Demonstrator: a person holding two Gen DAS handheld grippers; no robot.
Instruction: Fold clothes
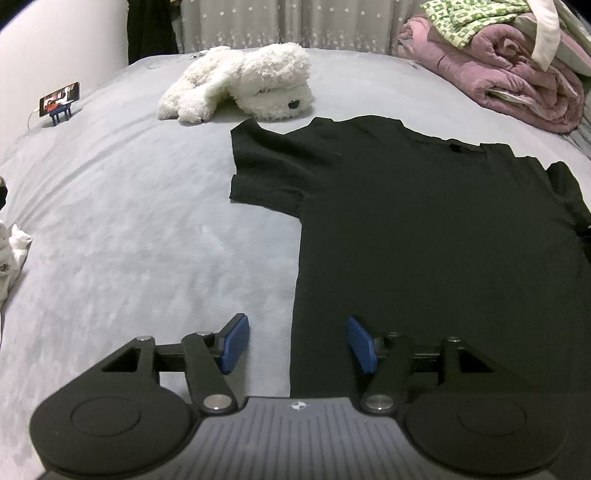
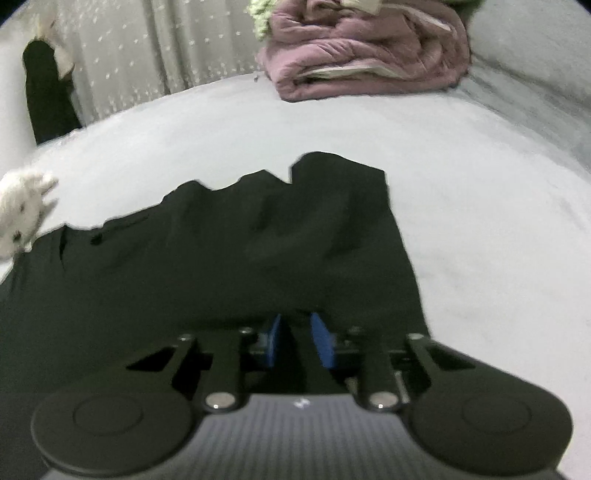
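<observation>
A black T-shirt (image 1: 424,221) lies spread on the grey bed (image 1: 129,221), collar toward the far side. My left gripper (image 1: 297,341) is open low over the shirt's near left side edge. Its left pad is over bare sheet and its right pad is over the cloth. In the right wrist view the T-shirt (image 2: 221,258) is rumpled and bunched along its right side. My right gripper (image 2: 299,341) has its blue pads close together with black cloth pinched between them, near the shirt's bottom right part. That view is blurred.
A white plush dog (image 1: 243,83) lies just beyond the shirt's left sleeve. A folded pink quilt (image 1: 509,81) with a green patterned blanket (image 1: 469,18) sits at the far right. A phone on a blue stand (image 1: 59,101) is far left. White cloth (image 1: 11,254) lies at the left edge.
</observation>
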